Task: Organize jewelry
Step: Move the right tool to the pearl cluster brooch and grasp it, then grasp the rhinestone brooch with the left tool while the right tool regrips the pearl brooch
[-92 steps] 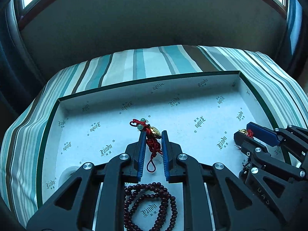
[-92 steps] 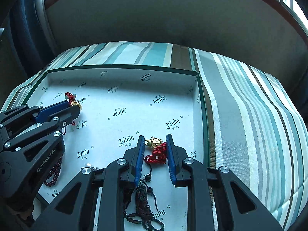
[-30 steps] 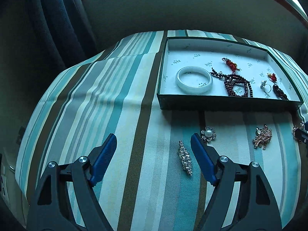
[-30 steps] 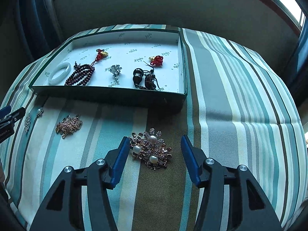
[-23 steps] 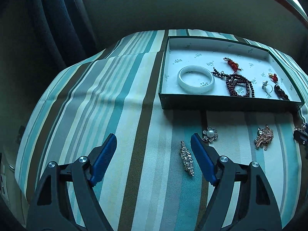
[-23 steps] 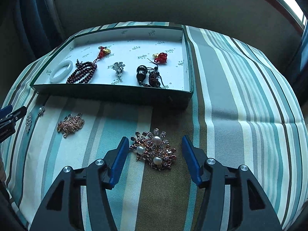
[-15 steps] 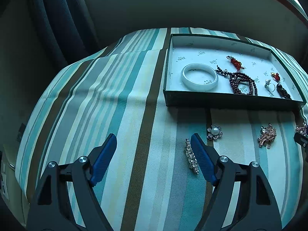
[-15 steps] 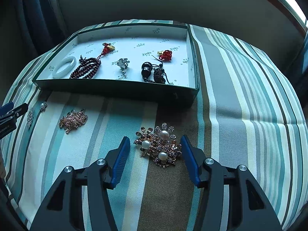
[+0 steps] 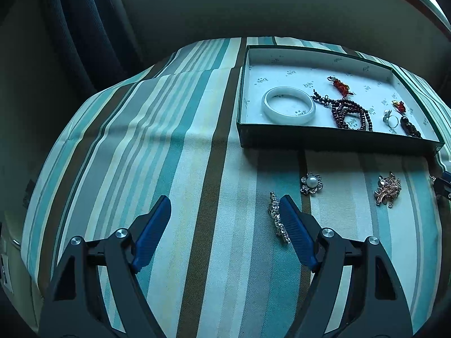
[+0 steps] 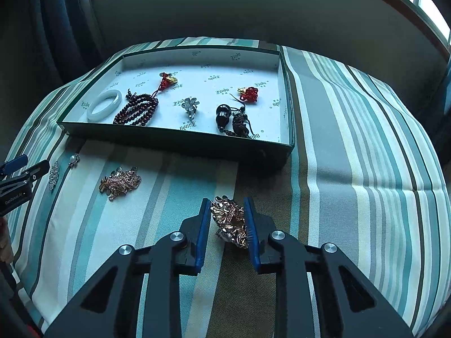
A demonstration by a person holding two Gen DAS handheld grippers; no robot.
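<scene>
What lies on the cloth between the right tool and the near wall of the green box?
Nothing: in the right wrist view, only bare striped cloth separates the right tool, closed on the pearl brooch, from the green box.

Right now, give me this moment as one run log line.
right gripper: shut on rose-gold brooch | left gripper: open beside crystal bar brooch | box: six pieces inside

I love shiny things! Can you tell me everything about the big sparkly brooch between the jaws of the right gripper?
The brooch looks like rose-gold metal, a tangle of small shiny petals and loops. It is tipped up on edge, so its face is mostly hidden. It sits between the blue jaws of the right gripper, which have closed in on both its sides. Below it lies the striped cloth, in front of the green box.
</scene>
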